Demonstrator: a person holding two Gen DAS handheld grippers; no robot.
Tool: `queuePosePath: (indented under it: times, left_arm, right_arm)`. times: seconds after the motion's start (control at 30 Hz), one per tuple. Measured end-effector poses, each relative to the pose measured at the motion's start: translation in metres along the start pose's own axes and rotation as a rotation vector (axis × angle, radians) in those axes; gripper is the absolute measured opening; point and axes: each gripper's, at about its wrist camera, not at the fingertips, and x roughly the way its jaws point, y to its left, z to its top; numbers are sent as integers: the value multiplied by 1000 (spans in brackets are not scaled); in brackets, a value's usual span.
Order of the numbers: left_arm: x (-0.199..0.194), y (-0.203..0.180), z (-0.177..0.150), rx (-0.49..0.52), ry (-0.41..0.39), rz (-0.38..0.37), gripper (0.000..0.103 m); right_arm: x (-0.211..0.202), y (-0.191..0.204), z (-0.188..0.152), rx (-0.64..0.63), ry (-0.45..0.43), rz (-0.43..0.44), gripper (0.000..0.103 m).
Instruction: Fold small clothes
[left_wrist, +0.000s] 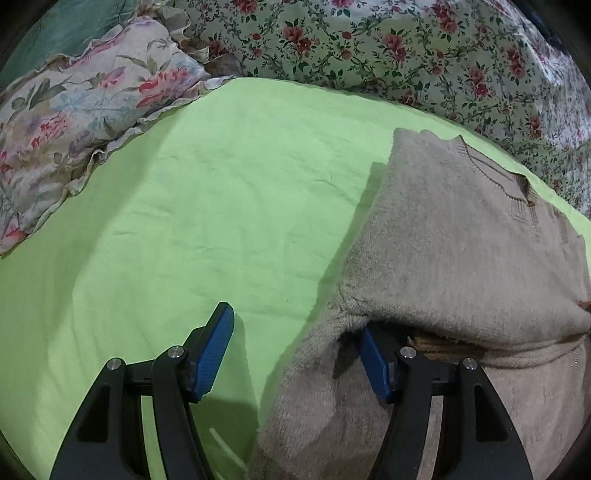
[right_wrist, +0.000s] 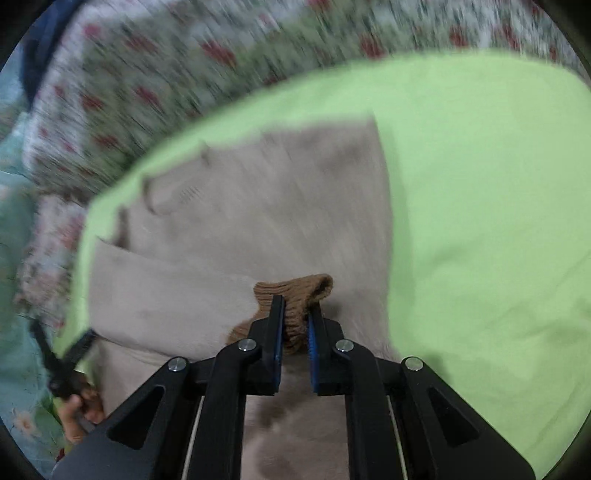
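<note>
The beige sweater (left_wrist: 461, 240) fills the right of the left wrist frame, on the green sheet (left_wrist: 203, 184). The right claw (right_wrist: 295, 317) pinches its brown cuff (right_wrist: 295, 295); the left claw (left_wrist: 295, 347) gapes wide, one finger under a fold. A yank could undo the fold.

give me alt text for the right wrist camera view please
The right gripper is shut on the sweater's brown ribbed cuff, above a beige sweater lying on a green sheet. The floral bedding behind is motion-blurred.
</note>
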Motion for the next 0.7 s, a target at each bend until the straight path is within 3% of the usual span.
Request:
queuePosePath:
  times: [0.1,0.13,0.17,0.23,0.3,0.4,0.47,0.63,0.7]
  left_arm:
    - [0,6,-2,-24,-9,-34,67]
    - [0,9,-3,-40,-17,-46,67]
    - [-1,12,-5,-56,-24,-57,68]
    - [-1,16,-7,-89,-35,-71,68]
    - [-2,20,-8,-111,-42,-83,68]
    - [-1,25,-10,-139,-50,-113,68]
    - [-1,28,-10,-151,-55,-132,68]
    - [-2,32,-14,-173,-72,-164,68]
    - [-2,34,-15,-188,-80,-181,68]
  right_arm:
    - [-11,-4,-2,49,-46,11,32]
    - [-22,-1,-4,48,-85,-8,43]
    - [-35,7,-5,30,-142,-24,55]
    - [-55,31,-6,-43,-244,-5,70]
    - [-60,58,-2,-117,-254,47,79]
    - [-31,118,15,-217,-133,276,83]
    - [2,156,28,-247,-56,373,83]
    - [91,228,62,-298,110,422,84]
    - [138,256,66,-302,300,489,86]
